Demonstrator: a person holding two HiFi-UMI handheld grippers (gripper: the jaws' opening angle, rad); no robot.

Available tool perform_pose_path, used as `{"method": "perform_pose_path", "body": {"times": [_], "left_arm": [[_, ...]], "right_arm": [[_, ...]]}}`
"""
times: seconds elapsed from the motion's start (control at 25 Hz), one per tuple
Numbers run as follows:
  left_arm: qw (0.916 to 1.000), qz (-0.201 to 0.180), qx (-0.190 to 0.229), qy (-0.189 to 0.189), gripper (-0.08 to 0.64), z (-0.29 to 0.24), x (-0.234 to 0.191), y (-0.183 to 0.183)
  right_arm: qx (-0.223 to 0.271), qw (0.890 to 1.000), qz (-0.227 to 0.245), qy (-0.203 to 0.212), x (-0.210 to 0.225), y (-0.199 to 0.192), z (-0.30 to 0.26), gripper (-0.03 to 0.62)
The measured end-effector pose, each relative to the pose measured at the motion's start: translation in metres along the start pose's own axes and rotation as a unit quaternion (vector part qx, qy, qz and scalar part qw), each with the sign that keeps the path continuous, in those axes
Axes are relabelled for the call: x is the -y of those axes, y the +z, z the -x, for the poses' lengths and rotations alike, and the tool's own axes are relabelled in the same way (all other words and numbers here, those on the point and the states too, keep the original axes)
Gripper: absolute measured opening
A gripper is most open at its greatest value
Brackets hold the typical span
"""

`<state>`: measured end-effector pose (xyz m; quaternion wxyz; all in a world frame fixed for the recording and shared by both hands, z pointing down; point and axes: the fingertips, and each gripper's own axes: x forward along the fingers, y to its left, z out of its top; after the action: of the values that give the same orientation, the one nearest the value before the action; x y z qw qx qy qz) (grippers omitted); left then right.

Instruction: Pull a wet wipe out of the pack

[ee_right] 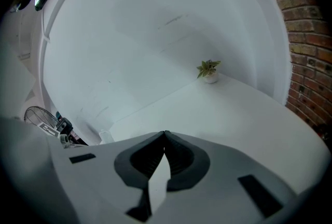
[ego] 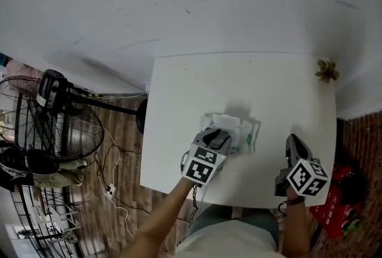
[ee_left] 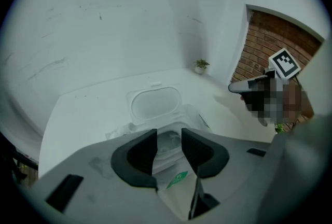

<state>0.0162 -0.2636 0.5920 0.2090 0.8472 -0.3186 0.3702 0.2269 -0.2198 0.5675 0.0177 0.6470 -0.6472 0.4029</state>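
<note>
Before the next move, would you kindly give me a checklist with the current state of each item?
1. Lid of the pack flipped open: ok.
2. Left tongs open, straddling the wipe in the opening: ok.
3. Wipe pinched: not ok, tongs not closed on it.
4. Right tongs shut, empty, away from the pack: ok.
5. Wipe tip raised enough to pinch: cannot tell.

The soft plastic wet-wipe pack [ego: 239,130] lies on the white square table [ego: 197,83]; a small potted plant [ego: 326,71] stands behind it, rightward.
</note>
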Motion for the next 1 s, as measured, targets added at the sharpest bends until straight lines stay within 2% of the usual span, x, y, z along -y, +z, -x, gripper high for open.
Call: {"method": "perform_pose_path", "body": {"times": [0.2, 0.64, 1.0], "left_arm": [[0.9984, 0.018, -0.036, -0.04, 0.146, -0.004, 0.0, -0.005], [0.994, 0.025, -0.079, -0.071, 0.143, -0.015, 0.001, -0.016], [0.9869, 0.009, -0.115, -0.113, 0.124, -0.008, 0.004, -0.017]], "right_arm": [[-0.004, 1.0, -0.004, 0.002, 0.0, -0.003, -0.005, 0.002], [-0.006, 1.0, -0.006, 0.0, 0.005, -0.002, -0.014, 0.002], [-0.009, 1.0, -0.017, -0.004, 0.007, -0.006, -0.016, 0.002]]}}
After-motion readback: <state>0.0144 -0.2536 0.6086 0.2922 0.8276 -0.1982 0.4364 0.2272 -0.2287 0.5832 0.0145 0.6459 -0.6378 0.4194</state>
